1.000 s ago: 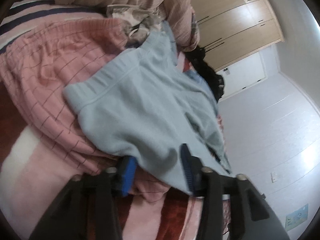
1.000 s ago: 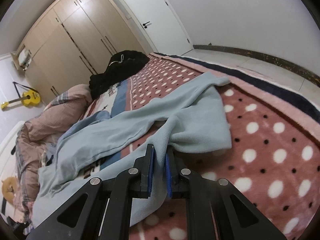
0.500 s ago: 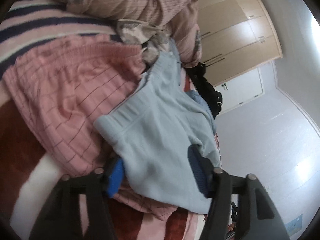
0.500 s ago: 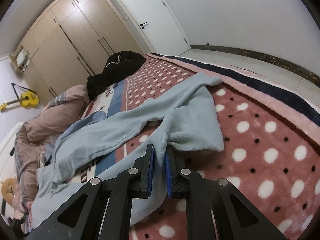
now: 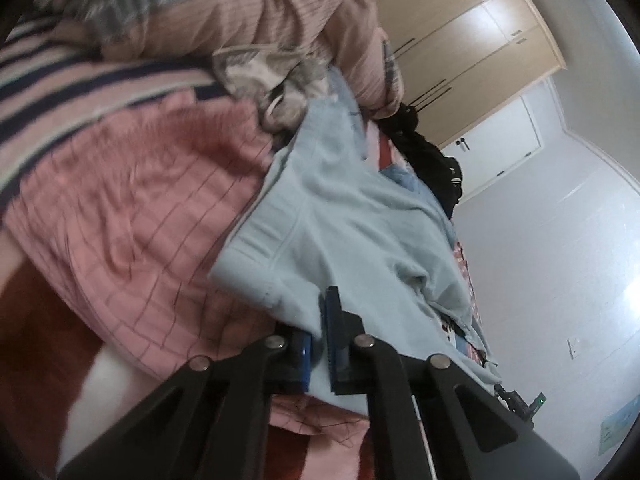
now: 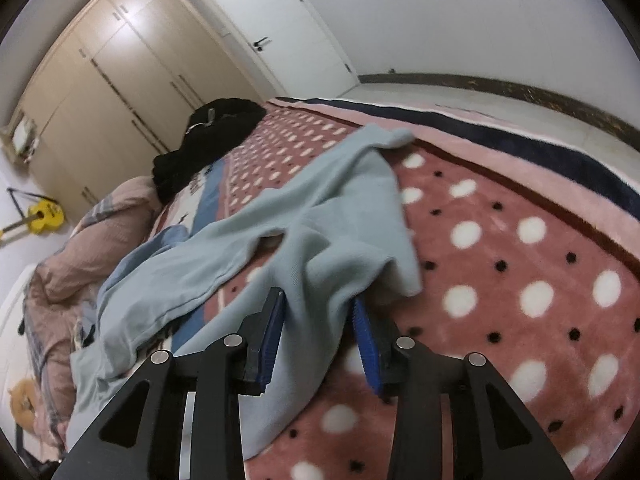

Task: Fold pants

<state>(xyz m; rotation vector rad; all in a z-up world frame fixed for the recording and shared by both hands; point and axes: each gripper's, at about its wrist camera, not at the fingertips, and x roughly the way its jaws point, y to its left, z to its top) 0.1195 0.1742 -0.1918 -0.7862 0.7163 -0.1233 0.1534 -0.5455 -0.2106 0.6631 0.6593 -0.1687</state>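
Note:
The light blue pants (image 5: 344, 224) lie stretched across the bed. In the left wrist view their waistband end rests on a pink checked garment, and my left gripper (image 5: 318, 320) is shut on the waistband's near edge. In the right wrist view the pants (image 6: 320, 216) run from the legs near me toward the pillows at the left. My right gripper (image 6: 318, 308) is open, its blue pads on either side of a fold of leg fabric that lies between them.
A pink checked garment (image 5: 132, 216) and a striped quilt (image 5: 256, 12) lie by the waistband. A black garment (image 6: 208, 140) sits at the bed's far side. The polka-dot blanket (image 6: 520, 264) covers the bed. A wardrobe (image 6: 112, 76), a door (image 6: 280, 28) and a yellow guitar (image 6: 44, 216) stand beyond.
My left gripper has closed from open onto the waistband edge. My right gripper, shut on the leg fabric before, has opened.

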